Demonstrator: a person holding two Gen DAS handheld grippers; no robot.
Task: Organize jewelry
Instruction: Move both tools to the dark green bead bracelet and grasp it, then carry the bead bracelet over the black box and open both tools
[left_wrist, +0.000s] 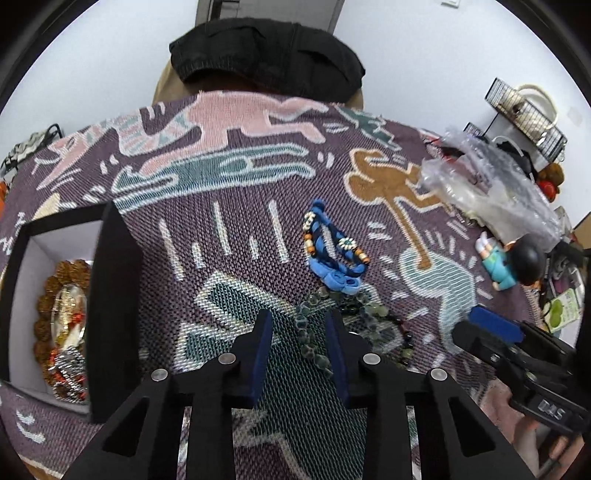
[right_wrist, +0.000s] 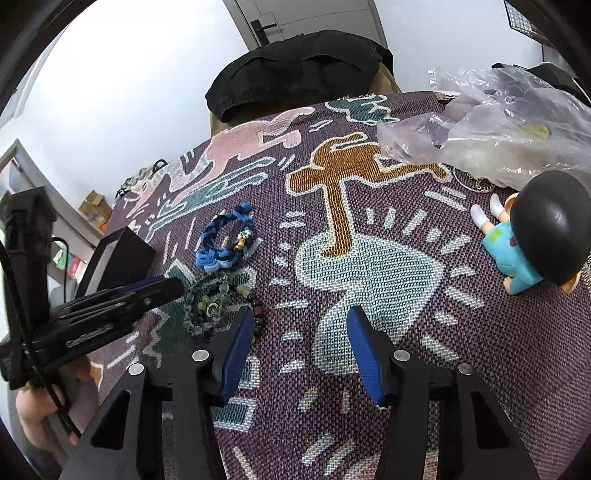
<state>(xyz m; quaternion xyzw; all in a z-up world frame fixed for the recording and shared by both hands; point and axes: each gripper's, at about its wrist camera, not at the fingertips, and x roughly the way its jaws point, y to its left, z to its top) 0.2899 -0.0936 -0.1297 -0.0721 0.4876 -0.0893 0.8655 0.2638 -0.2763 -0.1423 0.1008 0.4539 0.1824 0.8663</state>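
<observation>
Left gripper (left_wrist: 299, 325) low over the table, fingers apart, straddling the near end of the green bead strand (left_wrist: 310, 332); strand's long axis running near-to-far between the pads, so a straight close should likely catch it. Right gripper (right_wrist: 297, 325) also spread wide, holding nothing, over bare cloth just right of the bead pile. Left hand clearly nearer. Blue braided bracelet (left_wrist: 332, 251) just beyond the beads, touching them. Black box (left_wrist: 110, 295) to the left, one brown bracelet already inside. Woven patterned cloth (right_wrist: 369, 266) covering the table; toy figure (right_wrist: 532, 240) and plastic bag (right_wrist: 498, 122) far right; white walls, door behind.
</observation>
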